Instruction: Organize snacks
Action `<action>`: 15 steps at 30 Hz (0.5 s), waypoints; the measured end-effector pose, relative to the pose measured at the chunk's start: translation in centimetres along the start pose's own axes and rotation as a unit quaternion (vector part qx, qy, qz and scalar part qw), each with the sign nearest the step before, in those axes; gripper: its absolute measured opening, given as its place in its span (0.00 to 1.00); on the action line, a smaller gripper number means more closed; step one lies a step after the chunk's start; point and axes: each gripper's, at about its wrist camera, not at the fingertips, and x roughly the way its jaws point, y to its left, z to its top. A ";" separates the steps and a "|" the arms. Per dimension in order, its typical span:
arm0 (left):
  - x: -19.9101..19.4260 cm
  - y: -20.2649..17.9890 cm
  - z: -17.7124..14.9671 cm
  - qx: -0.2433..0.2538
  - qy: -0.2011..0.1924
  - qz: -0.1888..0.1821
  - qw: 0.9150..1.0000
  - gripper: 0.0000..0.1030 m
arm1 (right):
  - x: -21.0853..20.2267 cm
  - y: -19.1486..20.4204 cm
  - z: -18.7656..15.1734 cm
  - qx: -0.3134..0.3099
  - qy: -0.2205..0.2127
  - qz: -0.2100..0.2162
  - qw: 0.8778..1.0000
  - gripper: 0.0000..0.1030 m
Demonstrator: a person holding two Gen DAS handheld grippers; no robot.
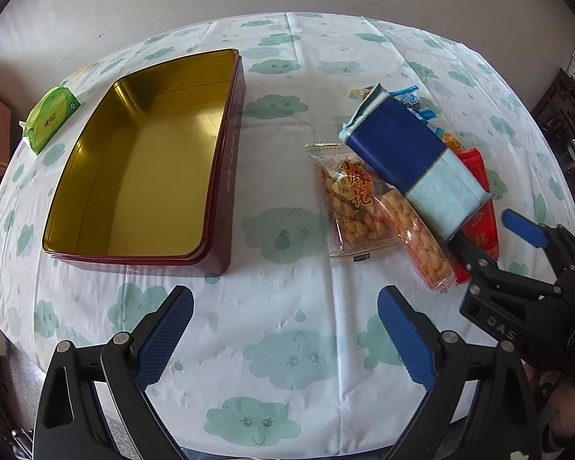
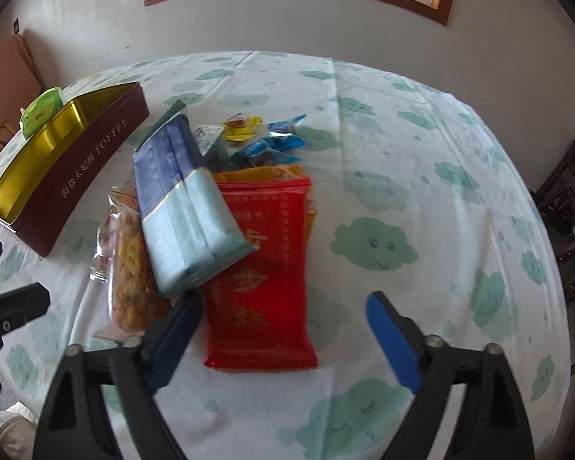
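A pile of snacks lies on the cloud-print tablecloth: a blue and pale-blue packet (image 1: 402, 153) (image 2: 180, 207) rests on top of a red packet (image 2: 264, 268) (image 1: 483, 230) and clear bags of fried twists (image 1: 356, 199) (image 2: 130, 268). Small wrapped candies (image 2: 264, 142) (image 1: 410, 96) sit behind them. The dark red toffee tin (image 1: 226, 153) (image 2: 96, 145) stands open and empty, its inside gold. My right gripper (image 2: 283, 301) (image 1: 487, 235) is open, low over the near end of the red packet, which lies between its fingers untouched. My left gripper (image 1: 283, 299) hangs open over bare cloth, holding nothing.
A green tissue pack (image 1: 51, 119) (image 2: 42, 111) lies at the table's left edge beyond the tin. The wall and a window are behind the table, and dark wooden chairs (image 2: 571, 237) stand at the right. Bare cloth stretches between the tin and the pile.
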 end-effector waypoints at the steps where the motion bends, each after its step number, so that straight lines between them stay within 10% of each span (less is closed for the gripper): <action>1: 0.0 0.0 0.0 -0.001 0.000 -0.001 1.000 0.93 | 0.3 0.2 0.2 -0.001 0.003 0.003 1.000 0.75; 6: 0.3 -0.3 0.5 -0.002 0.006 -0.007 1.000 0.92 | 1.0 0.2 0.4 0.008 0.009 0.020 1.000 0.46; 15: 1.1 -1.8 1.5 -0.003 0.028 -0.028 0.999 0.87 | 0.4 -1.6 -0.8 0.022 0.010 0.033 0.999 0.45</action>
